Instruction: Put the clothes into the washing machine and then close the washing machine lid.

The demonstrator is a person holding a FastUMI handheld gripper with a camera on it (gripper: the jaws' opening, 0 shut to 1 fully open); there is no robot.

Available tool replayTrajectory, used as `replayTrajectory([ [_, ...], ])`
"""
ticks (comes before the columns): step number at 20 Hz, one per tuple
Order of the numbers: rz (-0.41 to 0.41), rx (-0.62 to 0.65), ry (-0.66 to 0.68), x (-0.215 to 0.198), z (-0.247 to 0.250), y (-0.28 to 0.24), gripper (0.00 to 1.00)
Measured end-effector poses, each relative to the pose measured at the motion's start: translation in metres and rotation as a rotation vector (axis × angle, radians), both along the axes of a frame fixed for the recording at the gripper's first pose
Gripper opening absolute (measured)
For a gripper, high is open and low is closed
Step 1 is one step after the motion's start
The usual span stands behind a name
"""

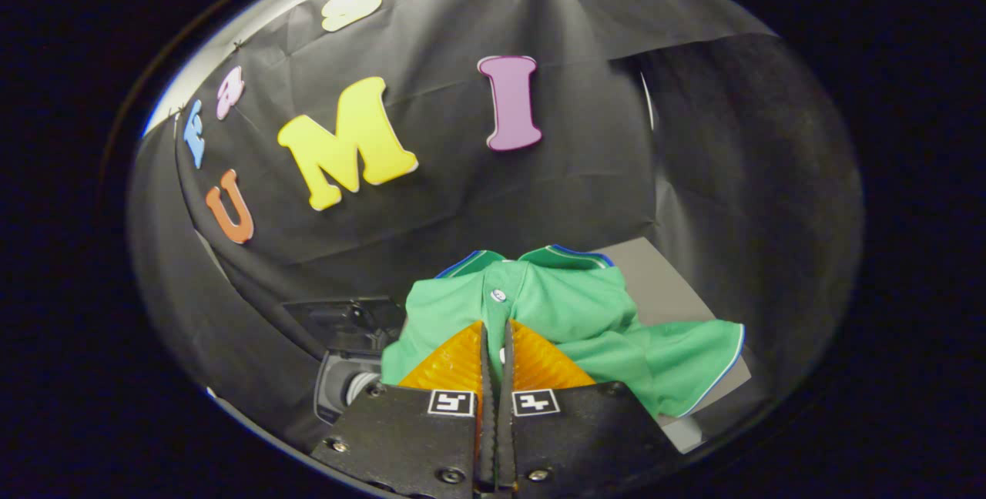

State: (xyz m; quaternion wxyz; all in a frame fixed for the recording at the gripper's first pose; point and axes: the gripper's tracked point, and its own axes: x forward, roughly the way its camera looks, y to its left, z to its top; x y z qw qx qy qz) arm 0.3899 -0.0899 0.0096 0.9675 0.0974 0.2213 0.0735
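Observation:
A green polo shirt point(570, 314) with a white button and blue-edged collar hangs from my gripper point(496, 329). Its two orange fingers point(451, 364) are pressed together with a fold of the shirt's front pinched between them. The shirt drapes ahead and to the right of the fingers, one sleeve spreading out on the right. Below and to the left of the fingers lies the washing machine point(343, 380), grey-white, with its dark lid point(347, 320) raised open behind the opening. The shirt hides most of what lies straight ahead.
A grey tabletop point(662, 283) shows beyond the shirt on the right. Black cloth walls close in behind and on both sides.

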Motion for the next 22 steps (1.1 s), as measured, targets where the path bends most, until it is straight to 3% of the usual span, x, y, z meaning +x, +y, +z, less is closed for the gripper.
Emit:
replayTrajectory([
  [10, 0.22, 0.063, -0.048, -0.021, 0.04, 0.112, 0.05],
  [22, 0.487, 0.035, -0.019, -0.016, 0.035, 0.259, 0.05],
])
